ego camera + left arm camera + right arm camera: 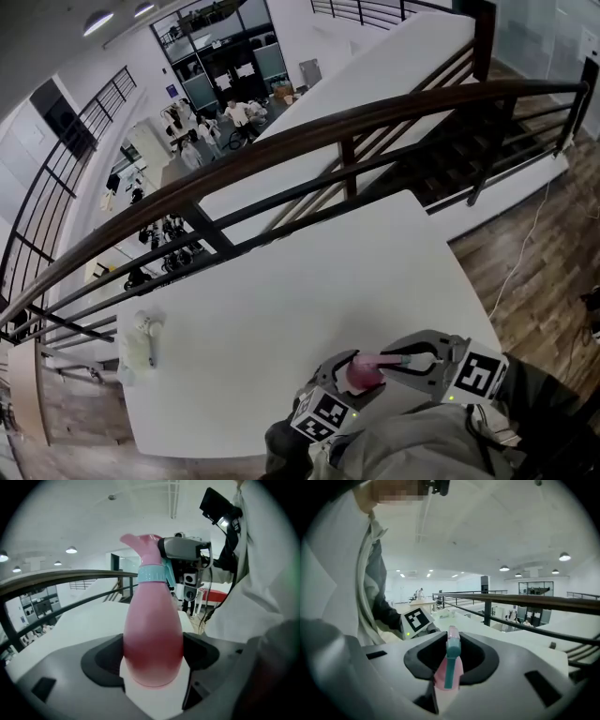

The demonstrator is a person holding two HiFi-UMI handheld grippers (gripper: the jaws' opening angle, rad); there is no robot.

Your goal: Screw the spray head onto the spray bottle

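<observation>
A pink spray bottle (362,374) is held above the table's near edge between both grippers. My left gripper (351,382) is shut on the bottle's round body (152,630), which stands upright between its pads. A teal collar (152,573) sits at the neck, with the pink spray head (143,543) on top. My right gripper (405,360) reaches in from the right and is shut on the spray head. In the right gripper view, the head and its teal trigger (449,665) lie between the jaws. The left gripper's marker cube (417,619) shows just beyond it.
The white table (309,281) stretches away from me. A small pale bottle-like object (141,342) lies near its left edge. A dark wooden railing (281,150) runs behind the table, over a drop to a lower floor. Wooden floor (525,253) lies to the right.
</observation>
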